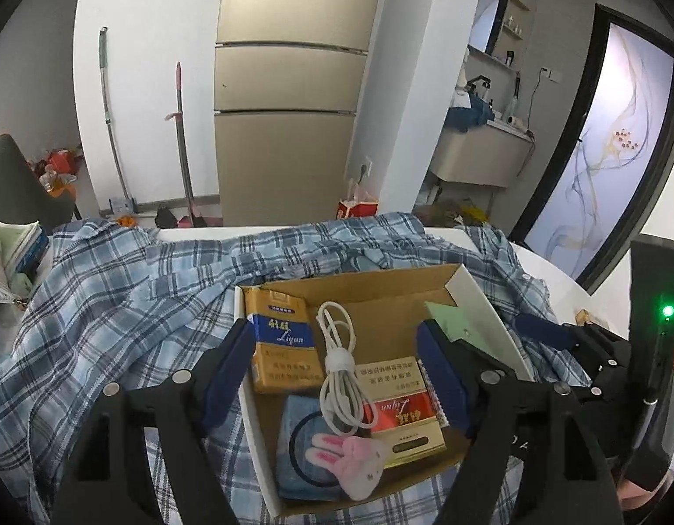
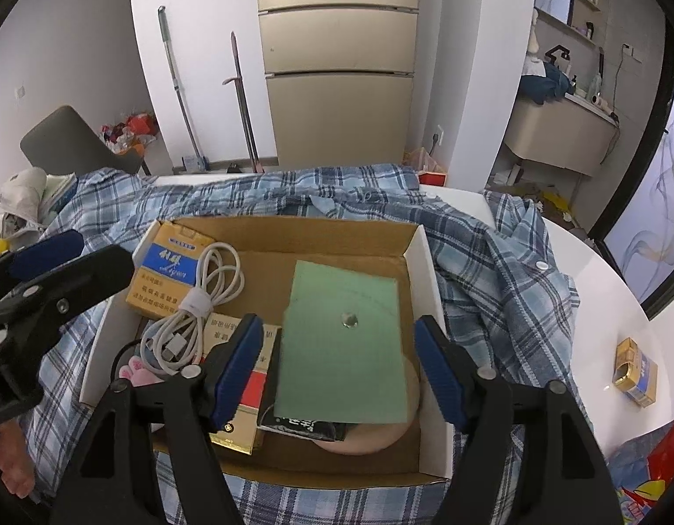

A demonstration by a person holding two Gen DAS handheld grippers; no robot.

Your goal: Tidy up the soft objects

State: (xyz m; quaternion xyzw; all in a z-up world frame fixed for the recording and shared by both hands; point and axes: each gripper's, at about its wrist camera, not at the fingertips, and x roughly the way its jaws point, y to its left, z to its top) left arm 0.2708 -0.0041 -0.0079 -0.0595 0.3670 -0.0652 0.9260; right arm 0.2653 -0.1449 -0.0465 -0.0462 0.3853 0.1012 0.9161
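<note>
I see the cardboard box [image 2: 418, 262] on the plaid shirt [image 1: 118, 306] holding cigarette packs, a white cable [image 1: 337, 367], a pink plush rabbit [image 1: 359, 466] and a green card [image 2: 343, 341]. Both grippers' fingers stand open over it, gripping nothing.

Evenly and softly lit in both wrist views, with a bright glare patch high on the beige refrigerator [image 1: 289, 87] and only faint shadows inside the cardboard box [image 2: 319, 229]. Strongly bowed by fisheye distortion, black at the corners. Sharp at centre, slightly soft toward the rims.
</note>
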